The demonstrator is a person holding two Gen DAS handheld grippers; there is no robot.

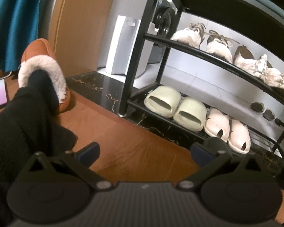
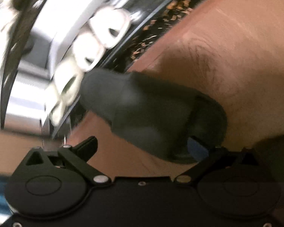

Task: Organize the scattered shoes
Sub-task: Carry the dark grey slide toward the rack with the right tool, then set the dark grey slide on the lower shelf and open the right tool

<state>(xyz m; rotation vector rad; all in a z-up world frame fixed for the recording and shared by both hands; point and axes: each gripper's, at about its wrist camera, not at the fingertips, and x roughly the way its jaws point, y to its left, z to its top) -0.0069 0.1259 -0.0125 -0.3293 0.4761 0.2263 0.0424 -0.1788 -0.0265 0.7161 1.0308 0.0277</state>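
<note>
Shoes on the rack, counted: on the shoe rack (image 1: pixel 136 60) you have eight in the left wrist view. Lower tier: two pale green slides (image 1: pixel 177 106) and two pinkish-white clogs (image 1: pixel 228 129). Upper tier: two white sneakers (image 1: pixel 202 38) and two floral flats (image 1: pixel 261 69) with pearl trim.
Loose shoes: one black slide (image 2: pixel 147 113) in your right wrist view.
Worn footwear: one orange fur-lined slipper (image 1: pixel 44 70) on your own foot, black trouser leg (image 1: pixel 19 117) above it.
Look of the black slide: matte dark rubber, broad band over an open toe, rounded sole rim.
Where it is: over the wooden floor (image 2: pixel 227 37), just in front of the rack, its sole rim overlapping the blue pad of one finger.
Left gripper (image 1: pixel 144 151): spread wide, nothing between its fingers, above bare floor near the rack's lower tier.
Right gripper (image 2: pixel 145 147): fingers wide apart; whether the slide is pinched or only touched you cannot tell.
Hard to make out: your right view is heavily motion-blurred, and the rack and pale shoes there are smeared. The rack's right end is cut off in the left view.
</note>
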